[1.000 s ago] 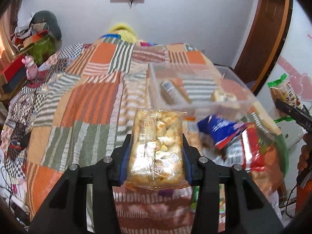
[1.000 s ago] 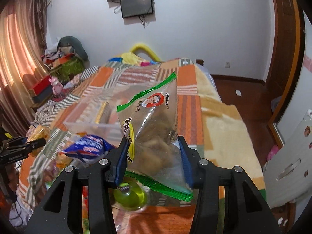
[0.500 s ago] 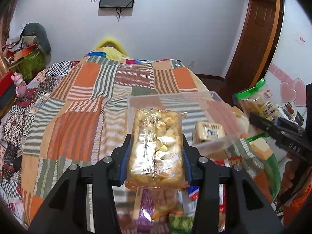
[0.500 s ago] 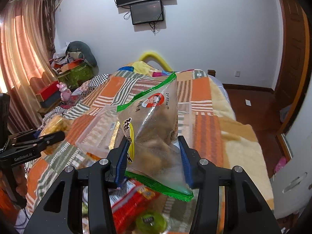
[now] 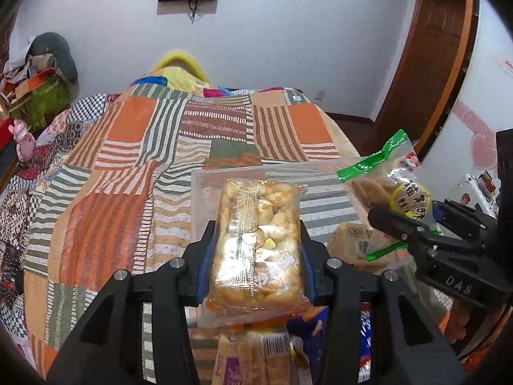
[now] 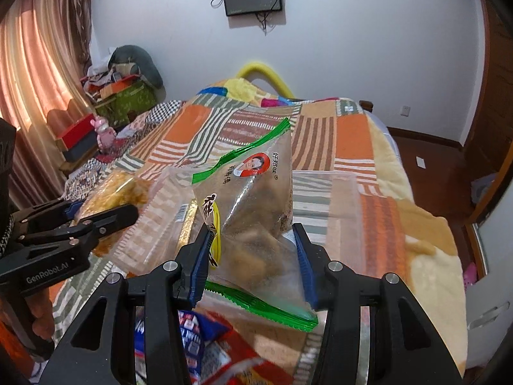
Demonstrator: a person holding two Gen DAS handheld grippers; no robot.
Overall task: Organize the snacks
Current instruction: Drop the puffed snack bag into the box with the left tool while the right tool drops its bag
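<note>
My left gripper (image 5: pixel 255 253) is shut on a clear pack of golden puffed snacks (image 5: pixel 256 243) and holds it over the near edge of a clear plastic bin (image 5: pixel 205 189) on the bed. My right gripper (image 6: pixel 253 253) is shut on a green-edged clear bag of brown snacks (image 6: pixel 253 211), held above the same bin (image 6: pixel 343 199). The right gripper also shows at the right of the left wrist view (image 5: pixel 413 224), and the left gripper at the left of the right wrist view (image 6: pixel 96 218). A wrapped cake (image 5: pixel 352 240) lies in the bin.
Loose snack packs, blue (image 6: pixel 189 340) and red (image 6: pixel 243 362), lie on the patchwork blanket (image 5: pixel 128 160) below the grippers. A wooden door (image 5: pixel 439 48) is at the right. Boxes and clutter (image 6: pixel 121 96) stand along the left wall.
Both grippers have moved forward and closer together over the bin, each still holding its pack. The bin now lies directly beneath both packs.
</note>
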